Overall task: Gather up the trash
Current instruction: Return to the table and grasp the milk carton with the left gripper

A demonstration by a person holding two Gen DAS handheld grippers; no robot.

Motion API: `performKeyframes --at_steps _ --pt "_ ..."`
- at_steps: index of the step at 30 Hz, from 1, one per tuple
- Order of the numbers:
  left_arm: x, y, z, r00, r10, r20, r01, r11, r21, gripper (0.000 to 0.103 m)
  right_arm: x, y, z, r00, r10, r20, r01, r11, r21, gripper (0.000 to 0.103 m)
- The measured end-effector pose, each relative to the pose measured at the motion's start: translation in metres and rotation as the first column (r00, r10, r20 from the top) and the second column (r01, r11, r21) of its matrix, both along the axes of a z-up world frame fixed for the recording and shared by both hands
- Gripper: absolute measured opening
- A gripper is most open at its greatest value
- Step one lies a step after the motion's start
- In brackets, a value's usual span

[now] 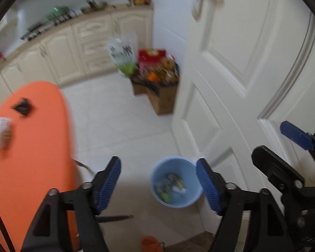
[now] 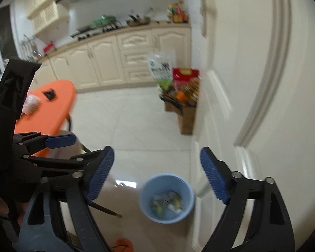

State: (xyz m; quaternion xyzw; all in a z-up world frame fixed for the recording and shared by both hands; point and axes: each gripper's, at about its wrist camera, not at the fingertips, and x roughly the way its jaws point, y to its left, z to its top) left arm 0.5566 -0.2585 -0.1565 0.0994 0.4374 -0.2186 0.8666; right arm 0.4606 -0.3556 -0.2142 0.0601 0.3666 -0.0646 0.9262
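A home kitchen — cream cabinets (image 2: 107,61), stove (image 2: 94,30) (pans on it), tiled floor (image 2: 136,121).

One blue bin (image 1: 175,181), two claws (both empty), one orange table (image 1: 37,147)

trash (image 2: 167,204) in bin (image 2: 145,191), beside door (image 2: 252,84)

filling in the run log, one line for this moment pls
left gripper: open, empty | right gripper: open, empty | blue bin: on floor, trash inside | orange table: items left
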Motion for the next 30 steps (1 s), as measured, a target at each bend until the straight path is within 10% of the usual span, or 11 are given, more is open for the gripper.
performKeyframes --at_steps 16,30 --pt "-0.021 0.254 0.050 0.922 0.320 0.220 -0.324 0.946 -0.016 0.090 0.091 0.213 0.031 0.938 0.339 0.074 -0.343 0.938 0.054 0.103" --pt "0.113 0.465 -0.017 0.796 0.556 0.238 -0.577 0.816 0.024 0.096 0.208 0.274 -0.024 0.921 0.388 -0.037 -0.384 0.919 0.083 0.103"
